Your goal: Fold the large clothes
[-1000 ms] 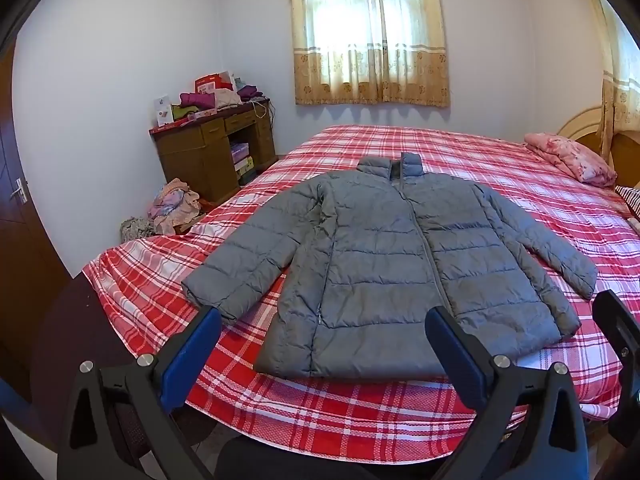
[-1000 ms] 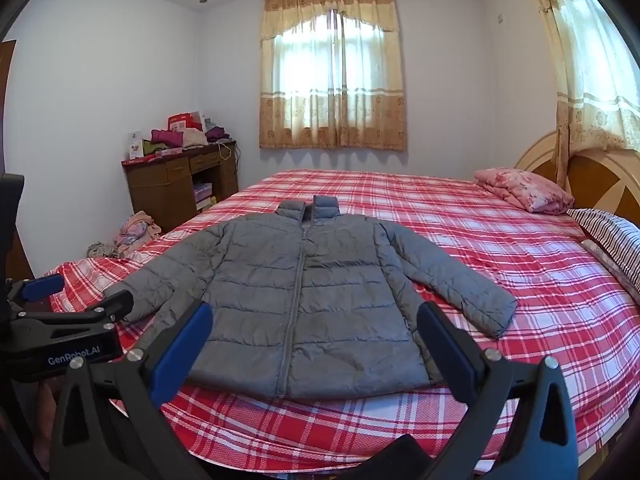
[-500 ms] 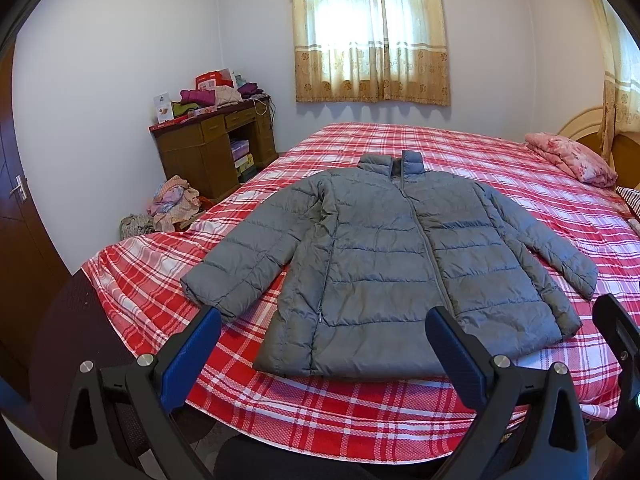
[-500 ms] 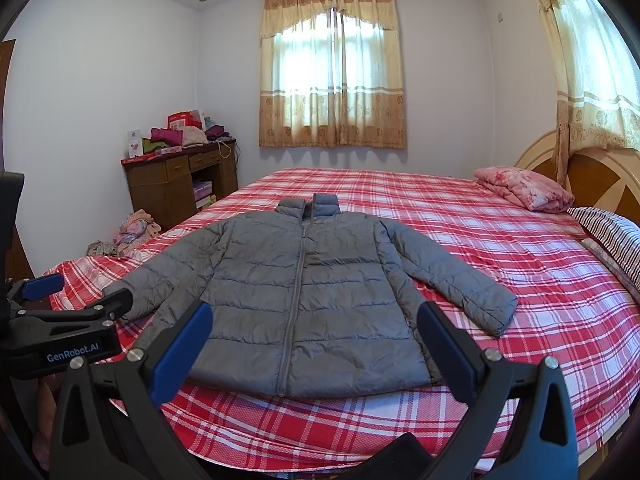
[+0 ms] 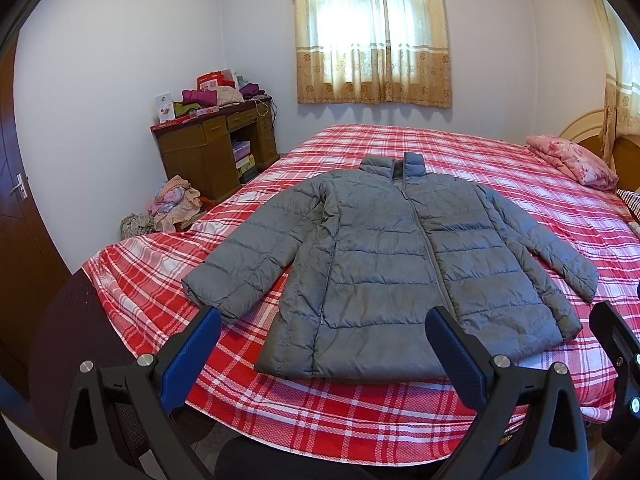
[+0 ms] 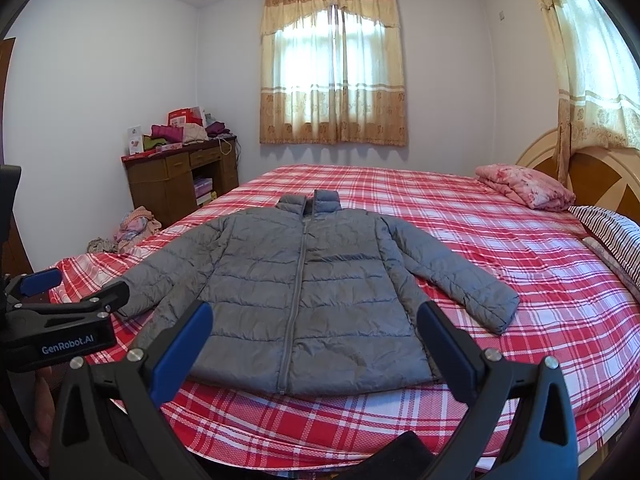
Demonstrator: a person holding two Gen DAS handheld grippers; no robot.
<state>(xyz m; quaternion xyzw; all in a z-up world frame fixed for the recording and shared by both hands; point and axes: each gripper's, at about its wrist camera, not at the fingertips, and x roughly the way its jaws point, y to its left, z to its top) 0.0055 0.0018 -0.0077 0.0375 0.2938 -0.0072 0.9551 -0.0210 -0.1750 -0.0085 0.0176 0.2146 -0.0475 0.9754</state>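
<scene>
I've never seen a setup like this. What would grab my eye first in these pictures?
A grey puffer jacket lies flat, zipped, sleeves spread, near the foot of a red plaid bed. In front of it the open left gripper and right gripper hang with blue-padded fingers, touching nothing.

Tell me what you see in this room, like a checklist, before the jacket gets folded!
Surface: bed under a red plaid sheet.
Job's things: grey puffer jacket lying flat, front up, zipped, sleeves spread out, not yet folded.
Clutter: pink folded blanket near the headboard; clothes heaped on the wooden desk; clothes pile on the floor.
Grippers: left gripper and right gripper both have jaws wide apart, holding nothing, short of the jacket.
Cables: a light cord hangs at the desk edge.
Surroundings: curtained window, white walls, brown door.
</scene>
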